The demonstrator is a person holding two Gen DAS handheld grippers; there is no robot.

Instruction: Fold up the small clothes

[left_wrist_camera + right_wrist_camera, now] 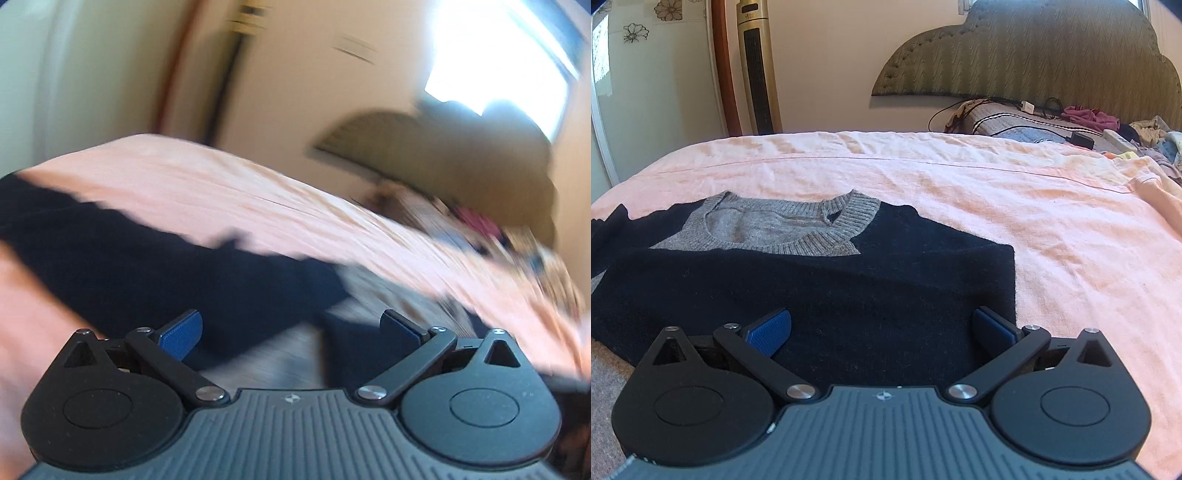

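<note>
Both grippers' jaws gape wide, empty; the sweater (812, 280) lies flat, collar toward the headboard (1027, 55), length crosswise.

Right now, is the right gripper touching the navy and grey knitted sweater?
Cannot tell. The right wrist view shows the right gripper open over the sweater, pinching nothing.

- Left wrist view: sweater (147, 266), bed (221, 184) and headboard (424, 155) smeared by motion blur.
- Right wrist view: sweater's left sleeve (605, 221) cut off at the edge; clutter (1145, 144) by the headboard too small to identify.
</note>
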